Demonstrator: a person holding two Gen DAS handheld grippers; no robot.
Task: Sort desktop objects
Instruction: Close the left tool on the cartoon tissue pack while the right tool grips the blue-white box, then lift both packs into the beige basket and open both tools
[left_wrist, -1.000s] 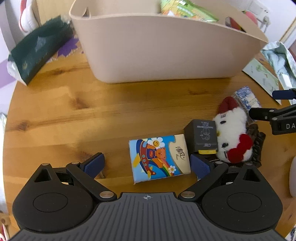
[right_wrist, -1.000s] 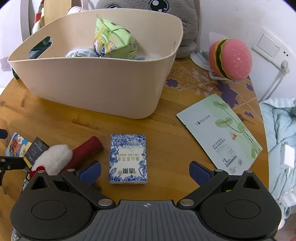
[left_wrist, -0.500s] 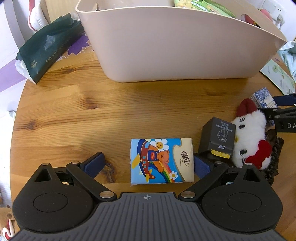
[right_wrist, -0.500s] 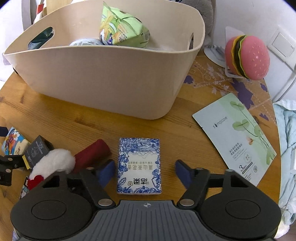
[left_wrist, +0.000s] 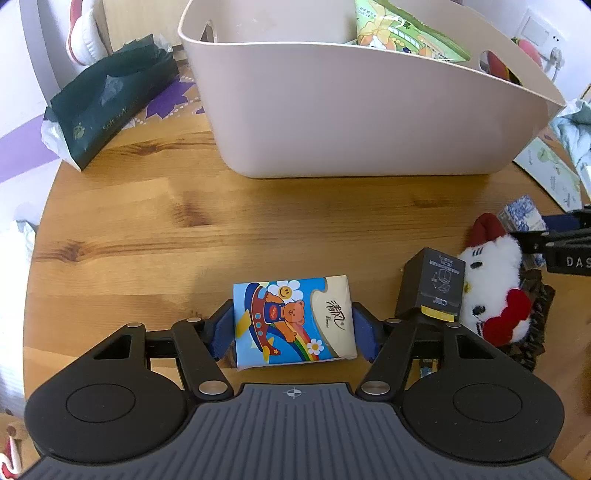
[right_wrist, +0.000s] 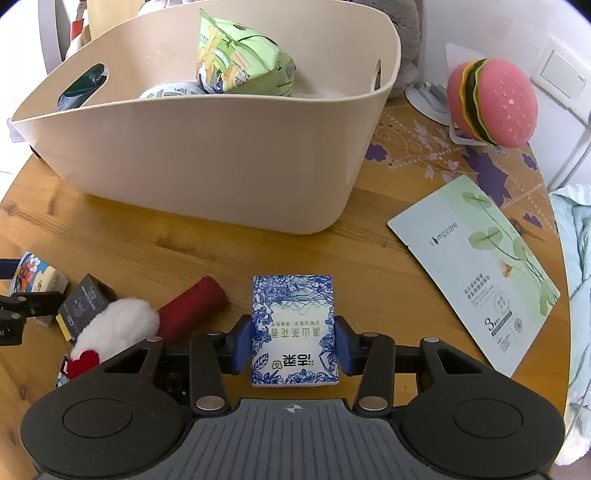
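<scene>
While both tissue packs lie flat on the wooden bench (left_wrist: 122, 236), each is now pinched between a pair of blue pads. The cartoon tissue pack (left_wrist: 293, 319) sits in the left gripper (left_wrist: 293, 326), whose jaws were spread wide 1 second ago and half a second ago and have since closed against its 2 short sides. The blue floral tissue pack (right_wrist: 293, 330) is clenched the same way by the right gripper (right_wrist: 293, 345), which was already narrowing half a second ago and now touches both edges. Neither pack looks lifted yet; both seem to rest on the wood. That suggests 2 grasps are made at once, and the likely next step is raising both packs and carrying them over the rim of the beige basket (left_wrist: 354, 122), which stands well beyond them and already holds a green snack bag (right_wrist: 243, 61).

Just right of the cartoon pack stands a small black box (left_wrist: 432, 288), touching a white plush toy (left_wrist: 495, 284) with a red bow; the left gripper's right arm passes close to the box, so a careless lift could nudge it. A face-mask sachet (right_wrist: 476, 266) lies near the bench's right edge, and a dark green pouch (left_wrist: 107, 103) lies far left.
</scene>
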